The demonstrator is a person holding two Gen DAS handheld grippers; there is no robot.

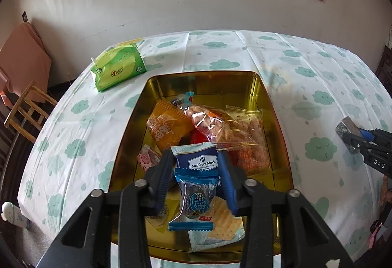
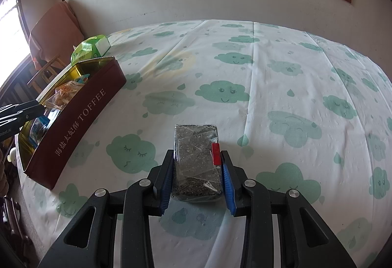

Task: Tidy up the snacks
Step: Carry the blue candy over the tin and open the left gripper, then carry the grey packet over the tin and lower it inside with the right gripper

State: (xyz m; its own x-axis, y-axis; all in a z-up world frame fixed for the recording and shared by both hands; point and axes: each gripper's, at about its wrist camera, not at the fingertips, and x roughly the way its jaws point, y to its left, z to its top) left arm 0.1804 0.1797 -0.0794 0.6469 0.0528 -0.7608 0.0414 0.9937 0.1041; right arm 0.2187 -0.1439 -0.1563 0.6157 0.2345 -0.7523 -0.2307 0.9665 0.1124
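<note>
The left tool's [image 1: 196, 177] black arms cover the near edge of the tin [image 1: 259, 86], and its near corners run out of sight beneath them. Deep in the tin, a small pink packet [image 1: 147, 157] is half hidden behind the left finger, and a red item under the clear bag [image 1: 220, 126] is too covered to identify. In the left view the right tool [image 1: 352, 138] is cut off at the frame edge, with only its tip and the end of a grey block showing.

A navy packet [image 1: 198, 156] reads "Member's Mark". The tin's maroon side [image 2: 80, 121] reads "TOFFEE" after a line of Chinese characters. The right tool's arm carries the letters "DAS". The green tissue pack [image 1: 117, 67] and the orange packet [image 1: 166, 128] bear writing too small or warped to read.

The left tool stands partly apart over the tin; a blue packet [image 1: 193, 201] lies between its fingers, and neither pad presses on it. The right tool [image 2: 197, 179] is clamped on the grey block [image 2: 196, 160], a clear-wrapped bar with a red tag, held above the surface [image 2: 294, 72] to the right of the tin. A cracker packet [image 1: 220, 226] lies at the tin's near end, just beside the blue packet
</note>
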